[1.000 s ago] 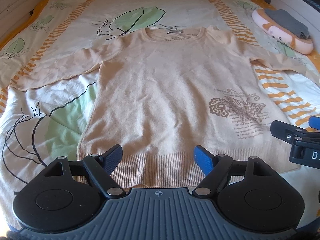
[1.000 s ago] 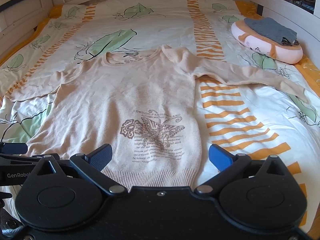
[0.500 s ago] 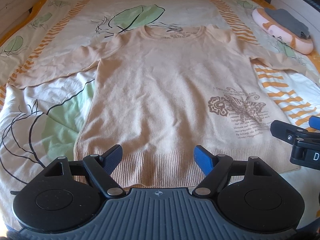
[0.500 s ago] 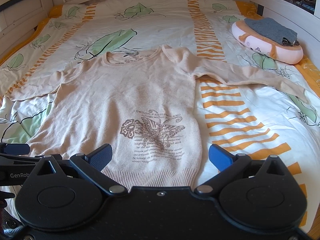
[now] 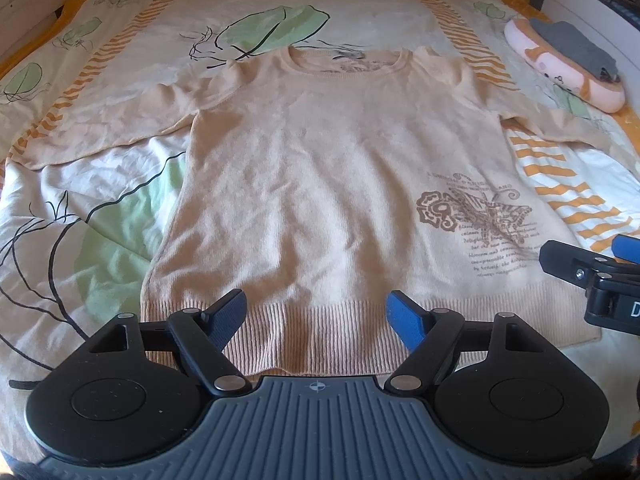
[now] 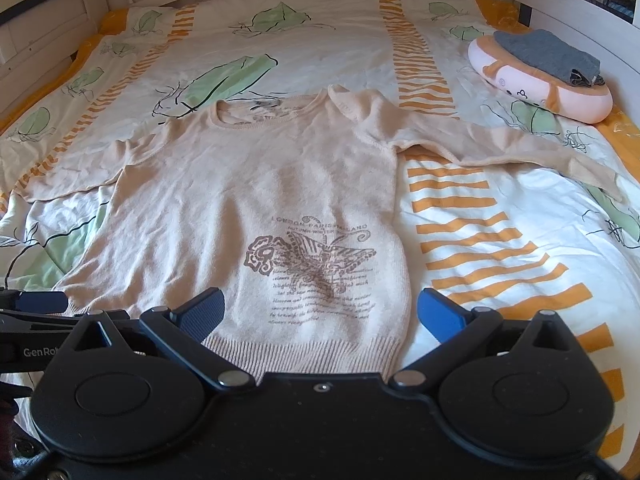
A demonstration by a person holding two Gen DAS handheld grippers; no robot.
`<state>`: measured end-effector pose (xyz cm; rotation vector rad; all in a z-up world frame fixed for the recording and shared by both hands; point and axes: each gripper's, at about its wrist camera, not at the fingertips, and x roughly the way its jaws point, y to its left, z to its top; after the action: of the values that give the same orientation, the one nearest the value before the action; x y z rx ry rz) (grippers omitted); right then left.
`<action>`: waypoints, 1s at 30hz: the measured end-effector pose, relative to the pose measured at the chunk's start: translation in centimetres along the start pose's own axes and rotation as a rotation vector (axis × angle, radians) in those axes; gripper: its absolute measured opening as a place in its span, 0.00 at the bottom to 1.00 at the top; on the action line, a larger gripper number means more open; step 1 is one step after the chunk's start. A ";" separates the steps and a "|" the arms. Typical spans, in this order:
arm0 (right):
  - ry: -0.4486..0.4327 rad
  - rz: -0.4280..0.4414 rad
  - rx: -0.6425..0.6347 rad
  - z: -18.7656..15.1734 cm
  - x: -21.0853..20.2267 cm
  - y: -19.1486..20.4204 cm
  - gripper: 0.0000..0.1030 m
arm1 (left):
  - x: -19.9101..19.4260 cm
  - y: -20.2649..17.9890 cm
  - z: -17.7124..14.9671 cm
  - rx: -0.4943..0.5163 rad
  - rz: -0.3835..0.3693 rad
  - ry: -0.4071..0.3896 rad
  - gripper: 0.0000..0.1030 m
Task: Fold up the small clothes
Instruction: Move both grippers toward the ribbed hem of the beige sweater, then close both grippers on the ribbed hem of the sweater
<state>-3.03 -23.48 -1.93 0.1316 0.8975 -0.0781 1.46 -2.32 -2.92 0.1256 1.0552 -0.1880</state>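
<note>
Left wrist view: the beige knit sweater (image 5: pixel 320 184) lies flat, front up, on the leaf-print bedsheet (image 5: pixel 100 248); neckline at 12 o'clock, ribbed hem (image 5: pixel 316 336) at 6 o'clock, sleeves spread toward 9 and 3 o'clock; the left gripper (image 5: pixel 316 314) hangs over the hem, jaws wide but closing, nothing pinched between the blue pads; the hem lies under the gap, and contact cannot be confirmed; the right gripper (image 5: pixel 592 276) enters at 3 o'clock.

Right wrist view: the right gripper (image 6: pixel 320 314) sits above the hem corner (image 6: pixel 384 356) below the brown butterfly print (image 6: pixel 312 264); jaws spread wide, empty; the corner lies inside the gap; a pink plush pillow (image 6: pixel 532 88) carrying grey folded cloth (image 6: pixel 552 56) rests at 2 o'clock, well apart.

Hazards: closing on one knit layer only would separate front from back and bunch the fold; catching the bedsheet with the hem would drag the bedding; uneven lift between the two hands would skew the fold line; loose sleeves may trail and crumple.
</note>
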 end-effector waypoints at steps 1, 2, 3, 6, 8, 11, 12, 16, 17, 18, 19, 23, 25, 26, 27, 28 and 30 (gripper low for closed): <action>-0.001 0.006 0.002 0.0 0.1 0.0 0.99 | 0.1 0.2 0.0 -0.001 -0.001 0.000 0.69; -0.005 0.013 0.002 0.1 0.2 -0.2 0.99 | 0.2 0.5 0.0 -0.002 0.000 0.001 0.64; -0.010 0.018 -0.005 0.1 0.3 -0.3 0.99 | 0.4 0.9 0.0 -0.003 0.002 0.002 0.60; -0.024 0.003 -0.064 0.5 0.9 -0.4 0.91 | 1.1 2.5 0.6 -0.014 0.030 -0.005 0.55; -0.026 -0.031 -0.095 0.9 1.7 -0.7 0.85 | 1.6 4.1 1.2 -0.035 0.048 -0.022 0.55; 0.000 -0.053 -0.088 1.7 3.4 -1.9 0.76 | 2.8 6.3 2.1 -0.072 0.055 -0.009 0.55; 0.009 -0.055 -0.073 2.0 3.9 -2.3 0.75 | 3.2 7.0 2.3 -0.080 0.062 -0.003 0.55; 0.046 -0.069 -0.020 2.6 5.9 -3.9 0.75 | 4.9 8.9 2.6 -0.072 0.131 0.028 0.55; 0.053 -0.074 -0.014 2.6 6.3 -4.2 0.75 | 5.4 9.3 2.5 -0.068 0.146 0.039 0.55; 0.063 -0.078 -0.011 2.7 6.6 -4.4 0.75 | 5.9 9.5 2.4 -0.065 0.153 0.054 0.55; 0.073 -0.080 -0.008 2.6 7.0 -4.5 0.75 | 6.5 10.0 2.3 -0.067 0.150 0.072 0.55; 0.123 -0.055 0.028 2.4 8.3 -5.0 0.75 | 7.6 10.4 1.5 -0.050 0.131 0.098 0.56; 0.136 -0.041 0.041 2.3 8.6 -5.3 0.75 | 7.8 10.4 1.3 -0.027 0.123 0.099 0.58; 0.144 -0.035 0.049 2.3 8.7 -5.4 0.75 | 7.9 10.3 1.2 -0.017 0.116 0.101 0.60; 0.147 -0.024 0.061 2.2 8.7 -5.6 0.76 | 8.0 10.3 1.1 -0.014 0.104 0.102 0.62; 0.151 -0.012 0.072 2.2 8.8 -5.7 0.76 | 7.9 10.4 1.1 -0.018 0.087 0.103 0.63; 0.157 0.023 0.092 2.3 8.8 -6.1 0.76 | 8.1 10.7 1.2 -0.031 0.044 0.108 0.64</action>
<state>3.48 -29.94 -7.94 0.2360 1.0495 -0.0888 8.63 7.11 -9.22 0.1320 1.1611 -0.1266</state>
